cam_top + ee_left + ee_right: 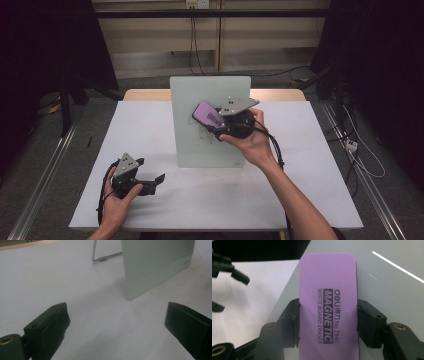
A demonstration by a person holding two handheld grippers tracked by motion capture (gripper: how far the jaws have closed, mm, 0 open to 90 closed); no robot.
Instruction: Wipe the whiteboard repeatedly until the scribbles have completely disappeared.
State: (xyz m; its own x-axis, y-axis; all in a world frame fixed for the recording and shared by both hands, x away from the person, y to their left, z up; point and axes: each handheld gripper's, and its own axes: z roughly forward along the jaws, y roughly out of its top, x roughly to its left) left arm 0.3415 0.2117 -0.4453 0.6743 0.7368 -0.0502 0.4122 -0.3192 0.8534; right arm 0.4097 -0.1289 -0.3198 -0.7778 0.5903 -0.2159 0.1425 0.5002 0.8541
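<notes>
Eraser against the board

Eraser [328, 307], purple and oblong, sits pinched across its short sides by the right tool [220, 125], its long axis running along the tool's reach, free end toward the top of the right gripper view. In the high view it slants toward upper left at frame centre, flat against the upright whiteboard [210, 145] on the white worktop [300, 195]. Print reads "deli No.7840 MAGNETIC WHITE BOARD ERASER". At lower left the left tool [152, 181] rests spread, holding nothing.
</notes>
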